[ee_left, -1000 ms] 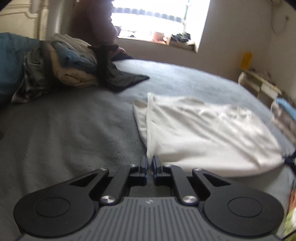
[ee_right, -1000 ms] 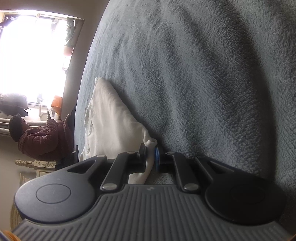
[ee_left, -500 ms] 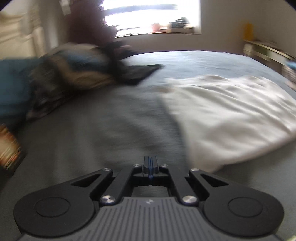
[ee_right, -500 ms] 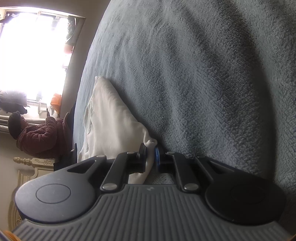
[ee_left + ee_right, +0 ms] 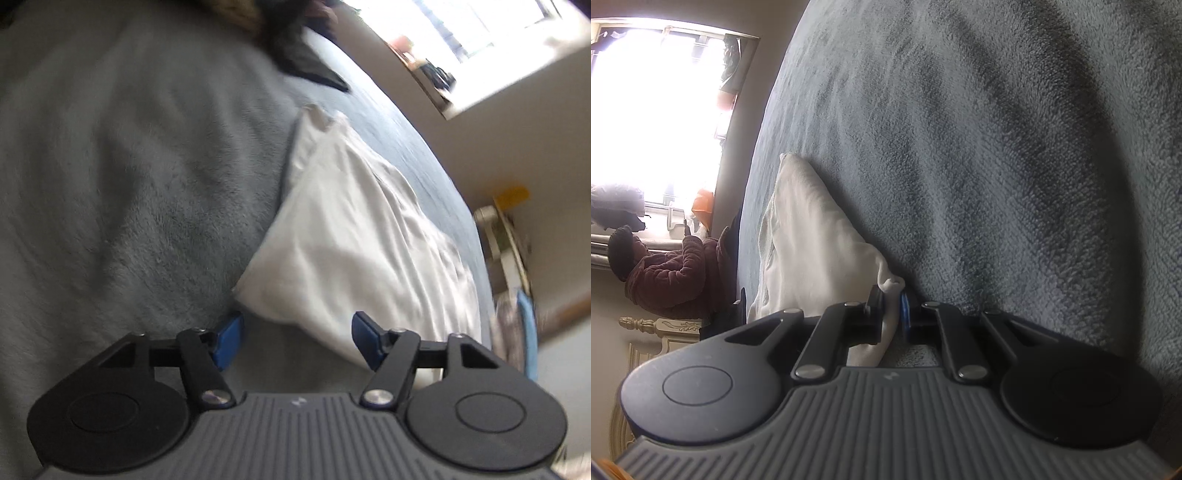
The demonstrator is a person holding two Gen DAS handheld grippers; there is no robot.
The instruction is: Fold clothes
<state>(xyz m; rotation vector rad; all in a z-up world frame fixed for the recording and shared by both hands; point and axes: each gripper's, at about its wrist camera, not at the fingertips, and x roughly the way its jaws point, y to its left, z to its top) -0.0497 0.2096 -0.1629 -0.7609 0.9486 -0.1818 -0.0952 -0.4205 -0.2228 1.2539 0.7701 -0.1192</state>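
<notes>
At bottom of left wrist view, left gripper (image 5: 297,338) sits w/ jaws spread wide, blue pads (image 5: 229,338) well apart, nothing between them. Just past the pads, lower centre-right of frame, lies the near corner of a white garment (image 5: 354,243); its edge reaches into the gap btwn the fingers, but I can't tell if it touches either pad. Garment lies flattish on a grey fleece blanket (image 5: 122,192) and runs up toward frame centre, w/ a second layer showing at its far tip. Beyond that, upper centre, a dark cloth (image 5: 306,59) on the blanket, blurred. Upper right: bright window (image 5: 480,40) w/ cluttered sill.

Right wrist view, bottom centre: right gripper (image 5: 892,314) clamped on a corner of the same white garment (image 5: 809,251), fabric pinched btwn the pads and bunched just above them. Cloth stretches off to centre-left over the blanket (image 5: 979,147), which fills the right and top. Far left of frame: a person in a dark red jacket (image 5: 668,273) by the window (image 5: 653,110); below them an ornate cream furniture piece (image 5: 653,332).
</notes>
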